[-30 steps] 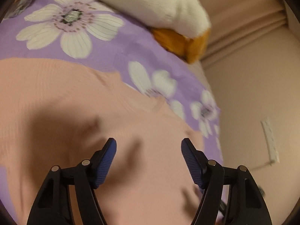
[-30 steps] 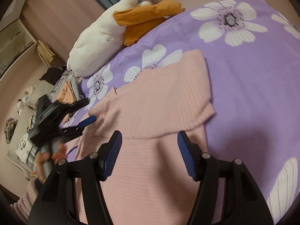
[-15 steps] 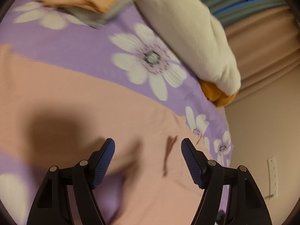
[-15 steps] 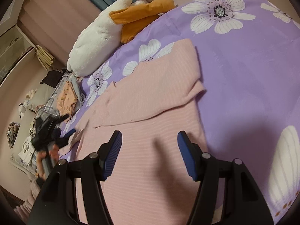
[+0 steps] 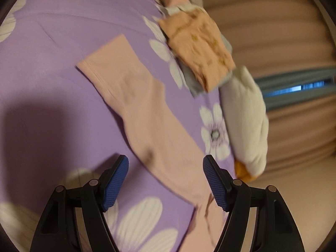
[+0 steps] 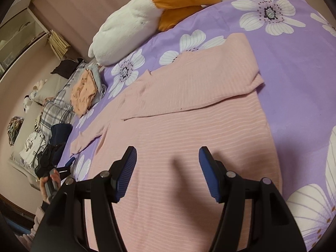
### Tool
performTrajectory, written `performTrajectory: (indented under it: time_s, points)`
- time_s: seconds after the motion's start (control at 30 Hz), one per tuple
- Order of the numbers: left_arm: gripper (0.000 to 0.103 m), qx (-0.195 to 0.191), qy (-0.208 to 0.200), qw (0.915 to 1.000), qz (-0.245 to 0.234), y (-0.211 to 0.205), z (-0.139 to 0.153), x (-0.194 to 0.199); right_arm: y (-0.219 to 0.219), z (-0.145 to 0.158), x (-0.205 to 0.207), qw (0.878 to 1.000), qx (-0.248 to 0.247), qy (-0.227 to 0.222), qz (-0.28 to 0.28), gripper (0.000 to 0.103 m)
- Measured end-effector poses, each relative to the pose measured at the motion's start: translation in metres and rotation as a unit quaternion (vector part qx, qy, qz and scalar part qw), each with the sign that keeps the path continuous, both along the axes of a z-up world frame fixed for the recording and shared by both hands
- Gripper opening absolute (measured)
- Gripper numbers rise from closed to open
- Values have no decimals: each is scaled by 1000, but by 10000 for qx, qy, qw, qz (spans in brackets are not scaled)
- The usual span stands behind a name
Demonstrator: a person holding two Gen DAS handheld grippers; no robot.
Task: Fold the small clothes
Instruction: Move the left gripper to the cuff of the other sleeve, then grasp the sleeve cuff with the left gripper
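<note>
One sleeve is lying folded across the pink top (image 6: 184, 113); the other sleeve (image 5: 134, 96) is waiting, both tongs (image 5: 166, 184) (image 6: 168, 172) released, grasping nothing.

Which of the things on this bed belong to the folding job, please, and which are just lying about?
Part of the job:
- pink ribbed top, one sleeve folded across, the other sleeve still stretched out
- left gripper, open
- right gripper, open

Just lying about:
- white plush toy
- folded orange garment
- plaid cloth
- purple flowered bedspread
</note>
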State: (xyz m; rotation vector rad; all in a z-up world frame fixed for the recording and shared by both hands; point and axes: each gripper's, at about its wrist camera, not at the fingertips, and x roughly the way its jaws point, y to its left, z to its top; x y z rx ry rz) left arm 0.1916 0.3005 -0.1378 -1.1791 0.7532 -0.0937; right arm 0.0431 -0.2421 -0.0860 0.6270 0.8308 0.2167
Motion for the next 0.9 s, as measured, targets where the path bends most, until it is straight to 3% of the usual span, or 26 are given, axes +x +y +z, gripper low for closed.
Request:
performTrajectory:
  time_s: [0.07,0.37,0.5,0.57,0.63,0.73,0.8,0.9]
  points:
    - [72,-174,-40,9997,155,9,-7,8,3,-1,1,10000,-33,35,23,62]
    - [72,-220,63,9970,737,49,-24,49,11,-8,8,9997,-155,172,89,62]
    - [70,28,232,9967,781,57,-22,59,11,-15,8,9995,-159,284,55,62]
    - [53,245,368,9962,756,57,-20,61,11,-16,7,9995,-162,284,48,62]
    - [18,418,510,9956,666,57,-21,63,11,-16,7,9995,-158,279,48,62]
    - [8,887,713,9922,511,50,-13,62,9,-17,5,9996,-97,262,32,62]
    - [2,1239,618,9898,322,39,1,60,7,-17,3,9997,-63,248,-8,62]
    - [1,1599,372,9864,28,19,25,60,5,-18,0,9997,-54,239,-34,62]
